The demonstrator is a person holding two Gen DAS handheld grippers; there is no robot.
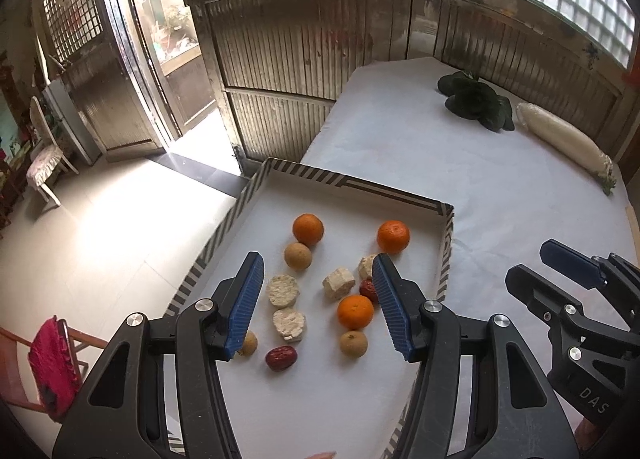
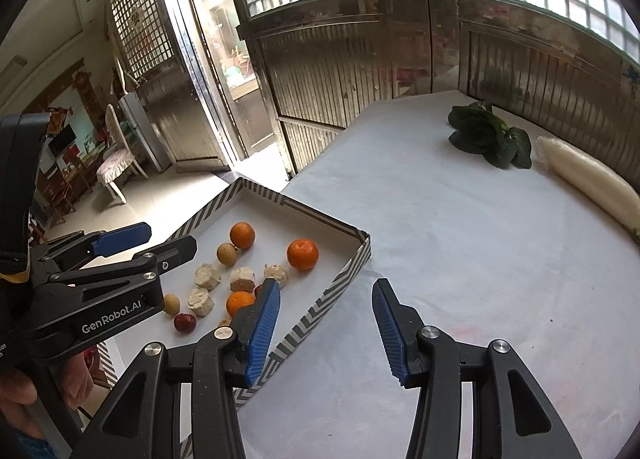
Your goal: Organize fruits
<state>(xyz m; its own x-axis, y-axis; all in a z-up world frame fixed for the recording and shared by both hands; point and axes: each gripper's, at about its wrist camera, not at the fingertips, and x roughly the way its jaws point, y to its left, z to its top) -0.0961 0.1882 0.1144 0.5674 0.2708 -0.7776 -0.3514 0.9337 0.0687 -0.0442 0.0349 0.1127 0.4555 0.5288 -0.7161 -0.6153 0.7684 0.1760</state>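
Observation:
A shallow box (image 1: 445,255) with a striped rim sits at the table's left edge; it also shows in the right wrist view (image 2: 348,267). In it lie three oranges (image 1: 355,311), three tan round fruits (image 1: 298,255), two red dates (image 1: 281,358) and several pale chunks (image 1: 282,291). My left gripper (image 1: 318,305) is open and empty, hovering above the fruits. My right gripper (image 2: 326,333) is open and empty, over the bare tablecloth just right of the box's near corner. It shows in the left wrist view (image 1: 560,267).
Dark leafy greens (image 1: 476,101) and a wrapped white radish (image 1: 560,139) lie at the table's far right, near the wooden wall. A chair (image 1: 44,163) stands on the floor at left. A red cushion (image 1: 54,367) lies on a stool below left.

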